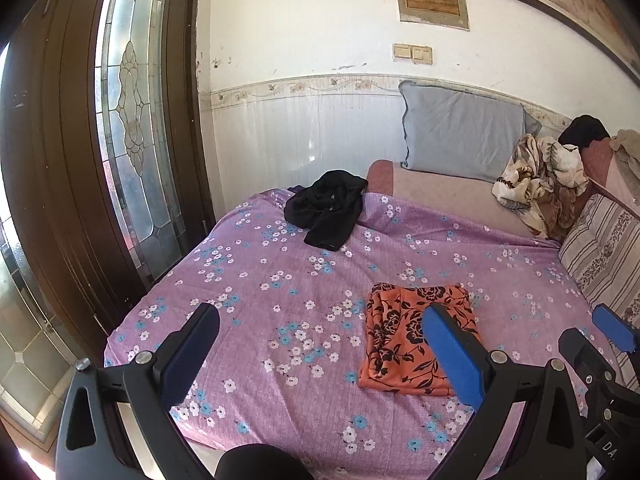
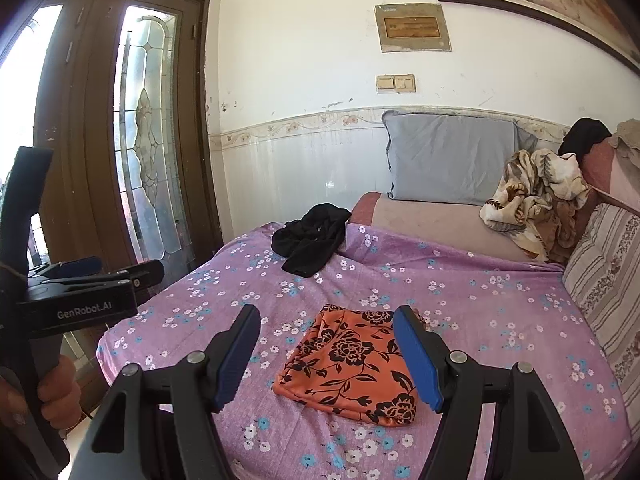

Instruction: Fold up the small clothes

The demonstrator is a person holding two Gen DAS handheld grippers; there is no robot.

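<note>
Both grippers, left gripper [image 1: 320, 344] and right gripper [image 2: 328, 348], hang wide and empty; folded orange cloth [image 2: 352, 364] lies ahead, bare bedspread [image 2: 500, 320] all around.

Two fisheye cameras, one on each handheld gripper, look forward and slightly downward along their own fingers from the near edge of a bed covered by a purple flowered sheet [image 1: 280, 272]. The left wrist view sits to the left, with the glass-panelled door [image 1: 136, 136] close beside it. The right gripper [image 1: 616, 328] pokes in at its right margin. The right wrist view sits just to the right, and the left gripper [image 2: 96, 270] with the hand holding it [image 2: 56, 392] fills its left edge. Both face the far white wall and share the folded orange floral cloth [image 2: 352, 364] nearby, the black garment [image 2: 308, 240] farther back, and the grey pillow [image 2: 452, 160].
</note>
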